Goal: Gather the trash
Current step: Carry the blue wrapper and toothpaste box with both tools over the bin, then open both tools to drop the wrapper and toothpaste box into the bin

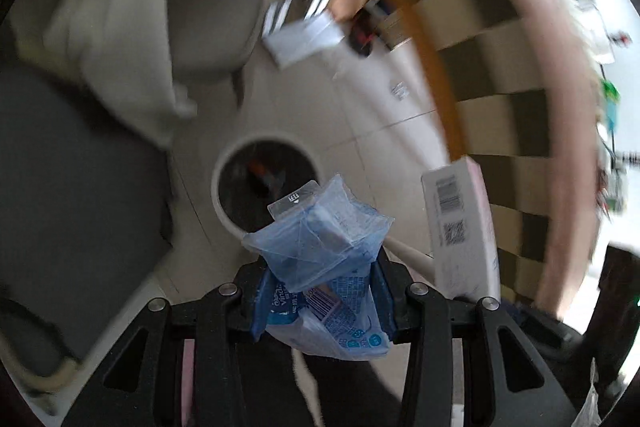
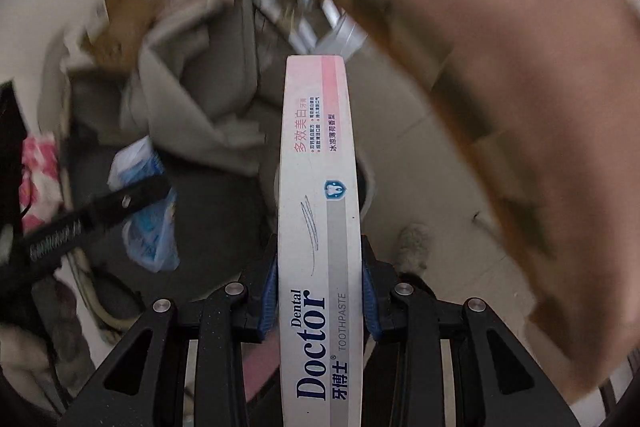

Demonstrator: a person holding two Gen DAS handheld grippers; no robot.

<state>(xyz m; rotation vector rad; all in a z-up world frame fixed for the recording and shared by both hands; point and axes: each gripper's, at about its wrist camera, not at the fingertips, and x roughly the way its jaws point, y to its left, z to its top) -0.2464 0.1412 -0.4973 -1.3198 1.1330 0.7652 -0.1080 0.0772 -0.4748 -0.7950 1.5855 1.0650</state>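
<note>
My left gripper (image 1: 320, 291) is shut on a crumpled blue plastic wrapper (image 1: 320, 247) with printed labels. It hangs just this side of a round white trash bin (image 1: 224, 195) on the tiled floor below. My right gripper (image 2: 320, 291) is shut on a long white and pink toothpaste box (image 2: 318, 211). The box also shows at the right in the left wrist view (image 1: 460, 223). The left gripper with its wrapper shows at the left in the right wrist view (image 2: 148, 203). The bin rim (image 2: 370, 187) peeks out behind the box.
A grey sofa with cushions (image 1: 120, 27) stands at the left over a dark rug (image 1: 80, 187). A checkered surface with a wooden edge (image 1: 500, 67) curves along the right. Papers and clutter (image 1: 308, 35) lie on the floor beyond. A pink patterned cloth (image 2: 38, 179) sits far left.
</note>
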